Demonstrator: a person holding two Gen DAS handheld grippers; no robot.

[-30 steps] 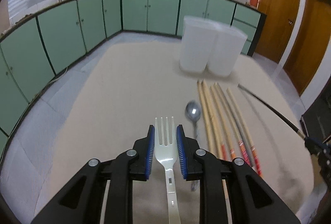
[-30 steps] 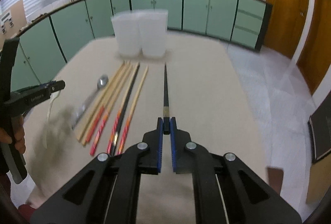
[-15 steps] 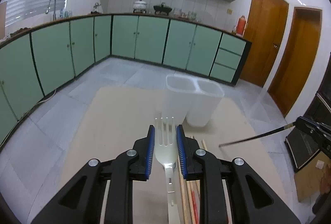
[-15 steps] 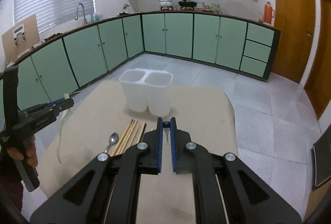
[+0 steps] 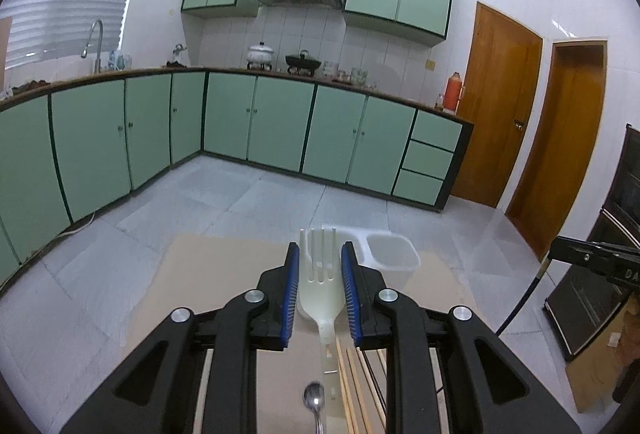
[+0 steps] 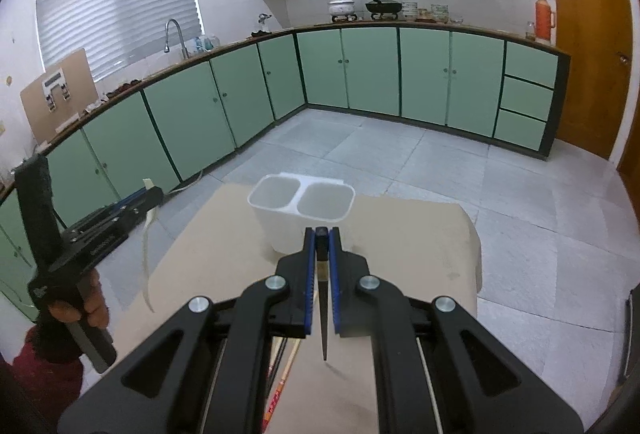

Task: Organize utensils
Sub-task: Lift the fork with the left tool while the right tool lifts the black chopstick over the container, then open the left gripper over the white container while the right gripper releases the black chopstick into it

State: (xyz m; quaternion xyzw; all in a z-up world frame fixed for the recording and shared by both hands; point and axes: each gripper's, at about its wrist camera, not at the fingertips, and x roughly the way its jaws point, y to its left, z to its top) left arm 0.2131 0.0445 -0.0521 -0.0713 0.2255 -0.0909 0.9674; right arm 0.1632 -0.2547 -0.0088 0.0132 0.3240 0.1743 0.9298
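Observation:
My left gripper (image 5: 320,246) is shut on a pale fork (image 5: 320,294), tines pointing forward and its handle hanging below the jaws. It hovers above the beige table (image 5: 208,274), just short of the white two-compartment holder (image 5: 394,254). My right gripper (image 6: 321,232) is shut on a black chopstick (image 6: 323,314) whose thin end hangs down over the table, near the holder (image 6: 300,209). Both compartments look empty. A spoon (image 5: 314,400) and several wooden chopsticks (image 5: 352,374) lie on the table under the left gripper.
In the right wrist view a hand (image 6: 80,310) holds the left gripper's handle at the left edge. Green kitchen cabinets (image 5: 280,125) line the far walls, and grey floor tiles surround the table. Wooden doors (image 5: 500,105) stand at the right.
Both grippers have risen from the table with the fork and the black chopstick still gripped. The holder's openings, seen from the side before, now show from above.

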